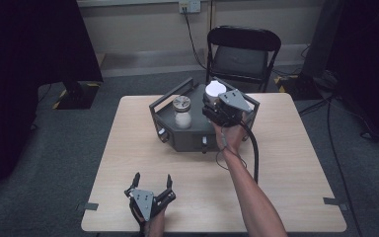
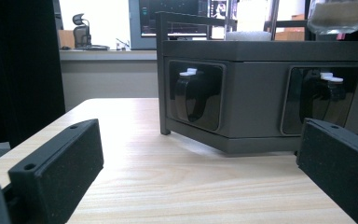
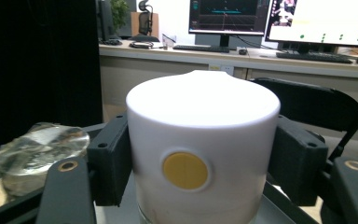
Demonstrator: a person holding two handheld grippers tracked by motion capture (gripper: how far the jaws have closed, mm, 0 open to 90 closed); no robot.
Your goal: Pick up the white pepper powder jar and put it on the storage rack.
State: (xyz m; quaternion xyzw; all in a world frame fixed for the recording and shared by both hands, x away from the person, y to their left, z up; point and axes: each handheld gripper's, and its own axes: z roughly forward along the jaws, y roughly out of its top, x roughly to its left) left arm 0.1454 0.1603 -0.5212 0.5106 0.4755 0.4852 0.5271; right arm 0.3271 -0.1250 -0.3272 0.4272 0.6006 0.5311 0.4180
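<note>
The right gripper (image 3: 200,154) clamps one white jar (image 3: 203,144) (yellow dot facing it) over the dark tray (image 1: 177,138), beside one glass jar (image 1: 183,113), while the left gripper (image 1: 152,185) rests open on the worktop (image 1: 128,163).

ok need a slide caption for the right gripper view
Right gripper closed on a white-lidded jar with a yellow dot, a glass-lidded jar at its left.

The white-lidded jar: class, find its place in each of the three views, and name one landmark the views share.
High view: white-lidded jar sits at the dark tray's back right, between the right hand-held gripper's jaws.
Left gripper view: its glass base hangs at the top right, above the tray.
Right gripper view: centre, clamped on both sides.
Shared landmark: the dark tray.
</note>
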